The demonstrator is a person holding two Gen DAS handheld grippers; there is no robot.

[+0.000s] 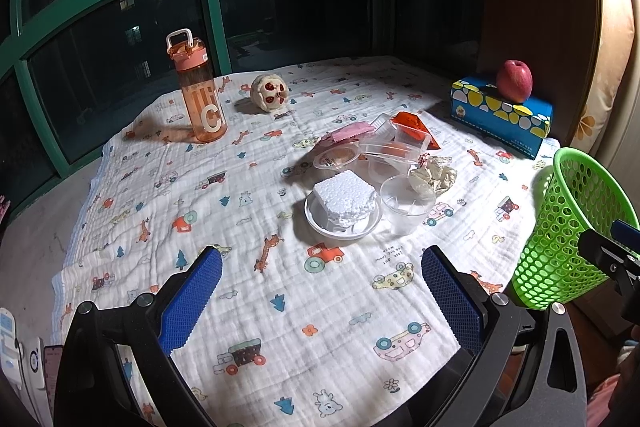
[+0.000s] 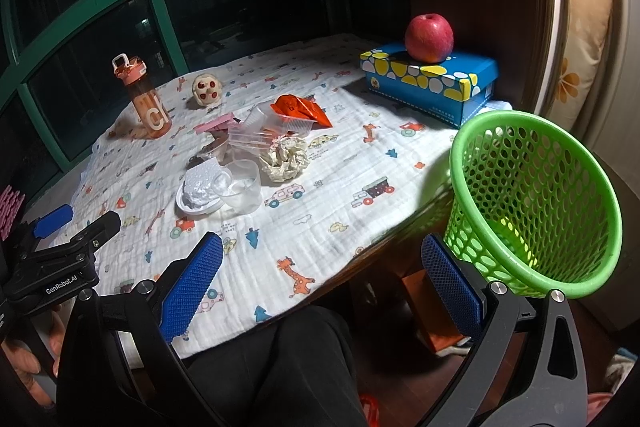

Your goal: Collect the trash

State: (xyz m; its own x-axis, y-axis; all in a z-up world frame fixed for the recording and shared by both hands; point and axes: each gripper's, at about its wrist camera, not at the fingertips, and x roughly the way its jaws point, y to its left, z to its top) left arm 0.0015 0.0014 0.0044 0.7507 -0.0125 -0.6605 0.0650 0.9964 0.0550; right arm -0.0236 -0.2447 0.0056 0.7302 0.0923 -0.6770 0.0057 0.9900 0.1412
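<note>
On patterned cloth (image 1: 280, 307), foam block (image 1: 345, 195), perforated green basket (image 2: 536, 203)

The orange water bottle (image 1: 199, 92) has a big white letter "C" on its side. More white marks sit above the letter, but they are too faint to read.

In the right wrist view, the left gripper (image 2: 60, 227) has small white words on its black body: "GenRobot.AI".

The cloth (image 1: 256, 211) has a few tiny words printed just in front of the clear cup (image 1: 406, 203), too small to read. The blue box (image 2: 430, 85) has small white print on its side, also too small to read.
</note>
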